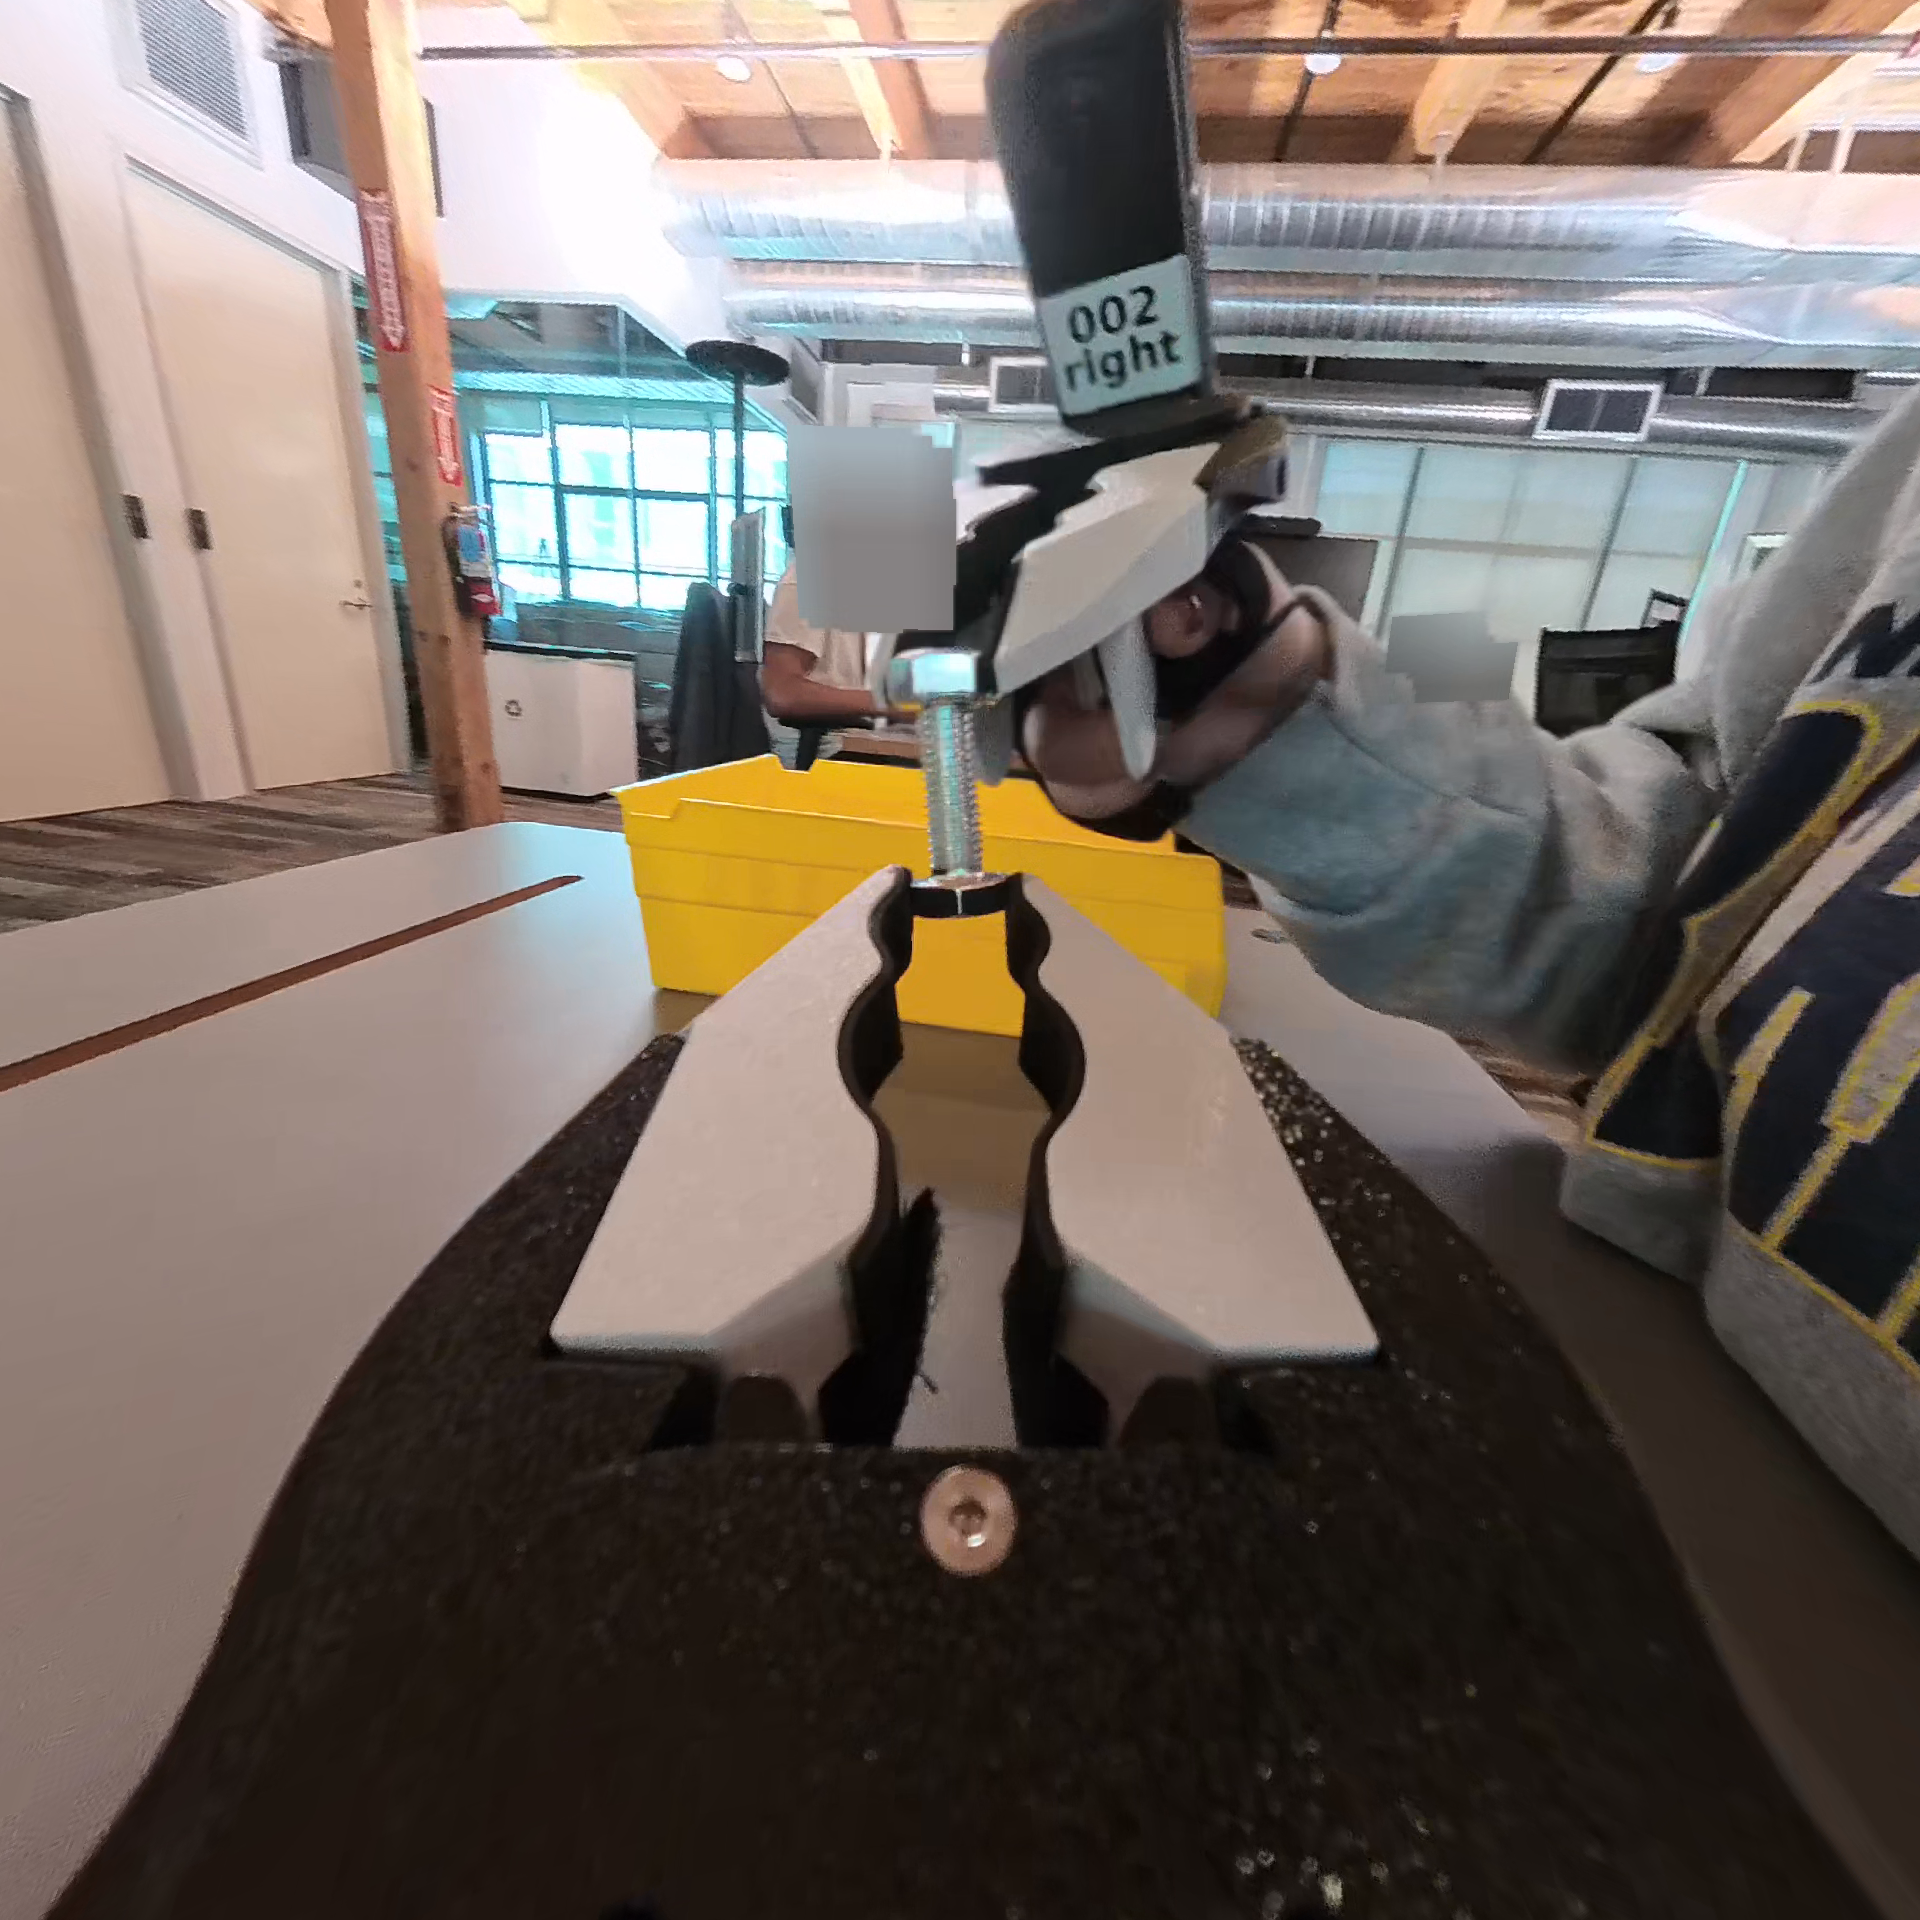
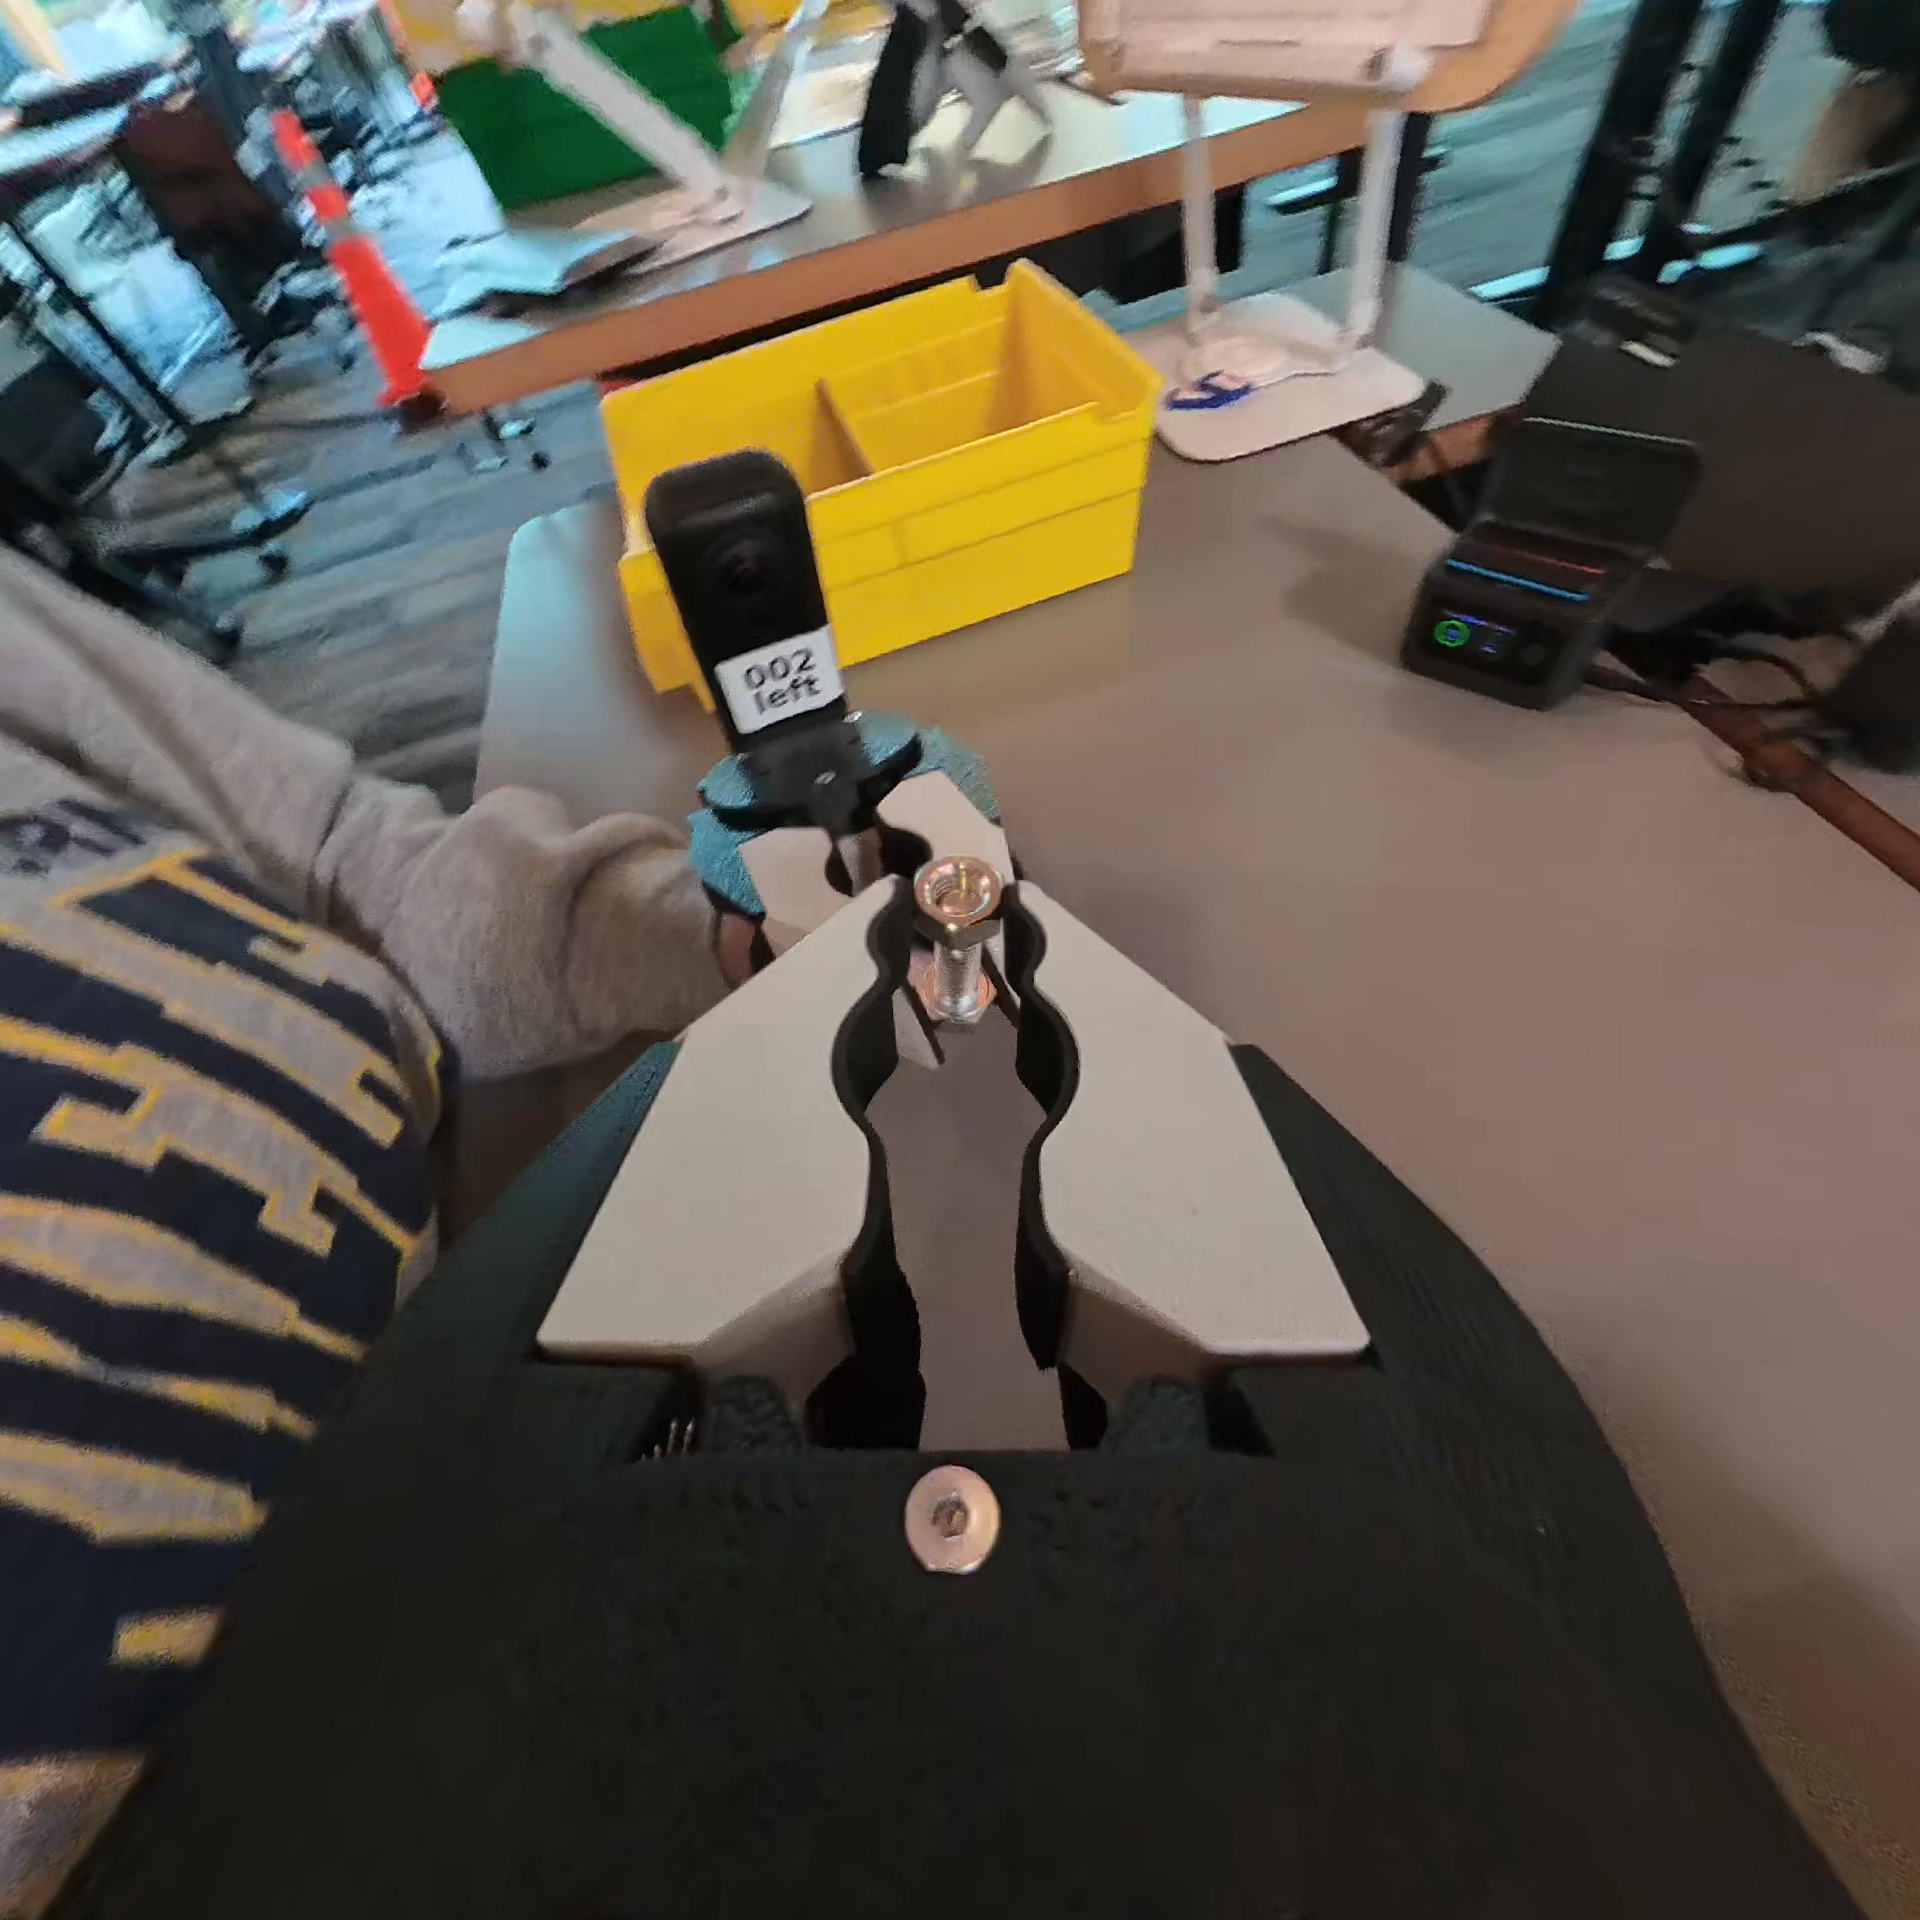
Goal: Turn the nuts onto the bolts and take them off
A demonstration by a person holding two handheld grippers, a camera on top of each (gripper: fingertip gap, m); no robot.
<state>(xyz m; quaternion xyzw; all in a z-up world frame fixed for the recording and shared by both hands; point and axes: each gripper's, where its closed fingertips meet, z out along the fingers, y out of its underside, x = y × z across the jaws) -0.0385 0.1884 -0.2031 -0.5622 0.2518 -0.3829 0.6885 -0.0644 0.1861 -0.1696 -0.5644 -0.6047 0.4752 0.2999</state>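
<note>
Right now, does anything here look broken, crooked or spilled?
Nothing stands out. The left claw pinches a nut, and the right claw holds a bolt by its head, upright, tip at the nut. The yellow bin sits square on the table, and nothing is spilled.

Left wrist camera sits low, close over table (image 1: 312,1091), faces level along own fingers toward bin (image 1: 727,862) and room beyond. Right wrist camera sits higher, tilts down along own fingers at table (image 2: 1351,987). Both very near bolt (image 1: 951,769) (image 2: 951,971). Shared: bolt, bin (image 2: 935,561), tabletop; each sees other's camera (image 1: 1101,208) (image 2: 743,582).
</note>
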